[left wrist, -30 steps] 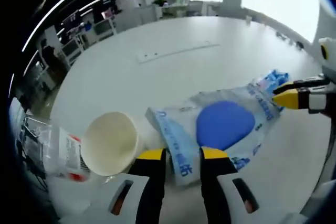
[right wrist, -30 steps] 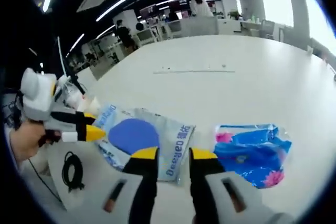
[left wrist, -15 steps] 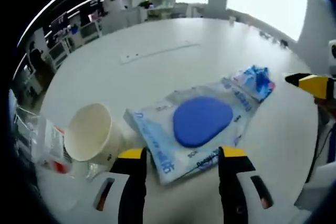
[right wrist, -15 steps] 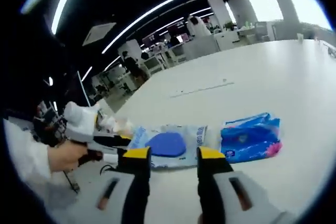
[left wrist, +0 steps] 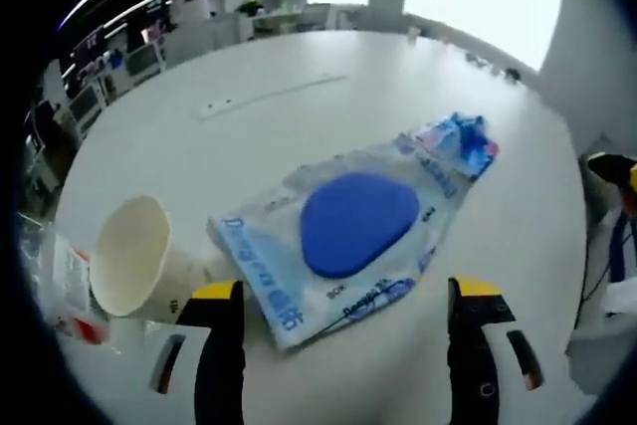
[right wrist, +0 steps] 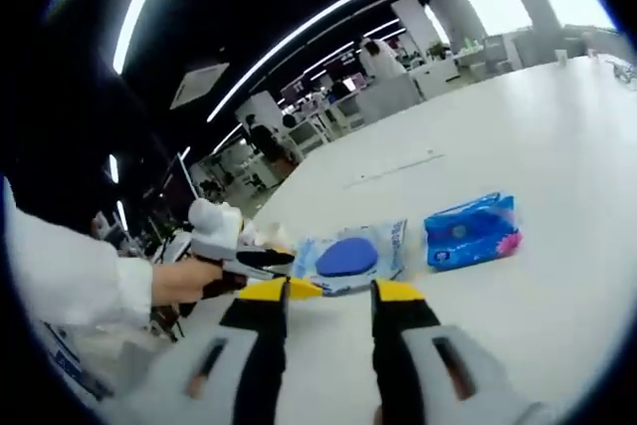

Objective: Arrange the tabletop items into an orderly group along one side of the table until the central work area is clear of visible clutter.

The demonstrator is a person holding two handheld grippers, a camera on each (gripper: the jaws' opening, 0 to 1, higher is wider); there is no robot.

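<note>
Left gripper (left wrist: pixel 346 296): jaws spread wide, nothing between them, over the near end of the wipes pack.
Right gripper (right wrist: pixel 330 291): jaws a little apart, empty, held back from the table (left wrist: pixel 229 136).
Wipes pack (left wrist: pixel 348 231): flat on the white table, blue oval lid up; small print unreadable.
Blue packet (right wrist: pixel 470 232): right of the pack; in the left gripper view only its crumpled end (left wrist: pixel 460 141) shows, at the pack's far end.
Paper cup (left wrist: pixel 134 258): tipped on its side, just left of the pack.
Clear wrapper (left wrist: pixel 68 286): at the left edge, cut off.
</note>
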